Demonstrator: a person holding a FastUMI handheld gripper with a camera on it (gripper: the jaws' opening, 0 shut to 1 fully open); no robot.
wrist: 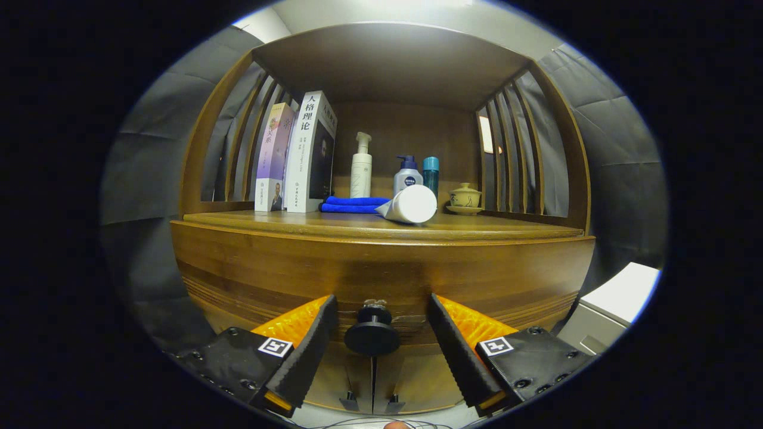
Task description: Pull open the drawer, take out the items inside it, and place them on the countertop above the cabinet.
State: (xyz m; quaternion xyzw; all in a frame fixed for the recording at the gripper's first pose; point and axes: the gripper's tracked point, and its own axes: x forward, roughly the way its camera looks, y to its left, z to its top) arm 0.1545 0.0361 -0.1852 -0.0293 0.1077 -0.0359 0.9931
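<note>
Jaws spread around the drawer knob, untouched; drawer contents hidden.

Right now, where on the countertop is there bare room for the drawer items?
Bare wood runs along the countertop front edge, before the books, and right of the white tube. Around the blue towel and bottles it is crowded. The open hand-held gripper straddles the drawer knob.
</note>
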